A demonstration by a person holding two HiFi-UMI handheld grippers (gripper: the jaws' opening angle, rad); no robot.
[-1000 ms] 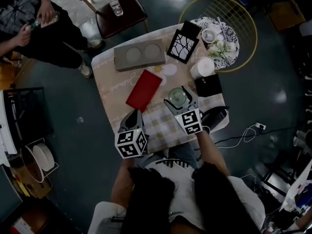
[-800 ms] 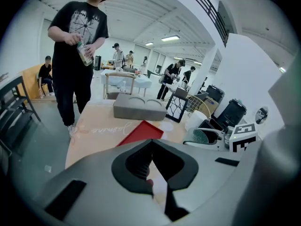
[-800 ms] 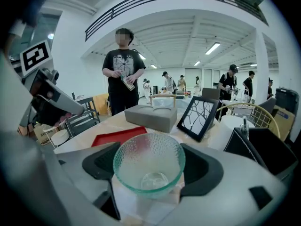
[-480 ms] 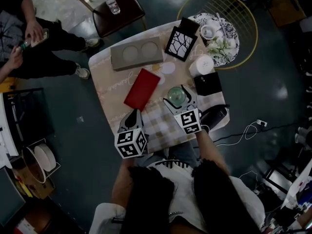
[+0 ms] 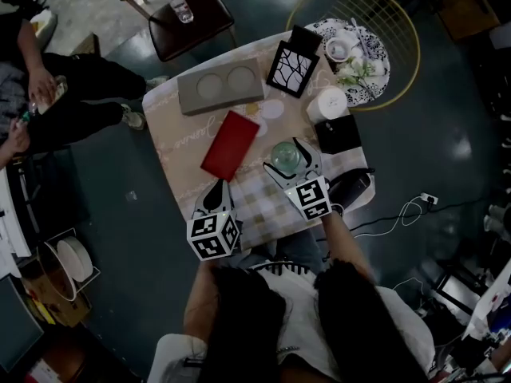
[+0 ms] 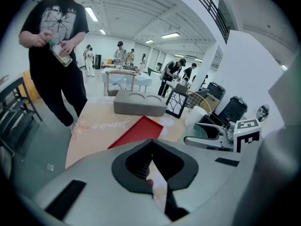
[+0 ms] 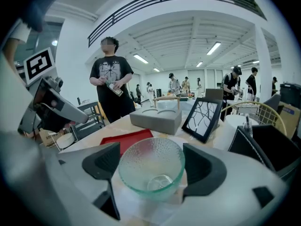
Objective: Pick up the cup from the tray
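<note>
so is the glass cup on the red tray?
No, the glass cup is between the right gripper's jaws, beside the red tray, not on it.

1 overhead, 2 low views; common table

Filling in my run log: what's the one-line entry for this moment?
right gripper: shut on glass cup | left gripper: shut, empty | red tray: empty, left of glass cup | lift-off: cannot tell
</note>
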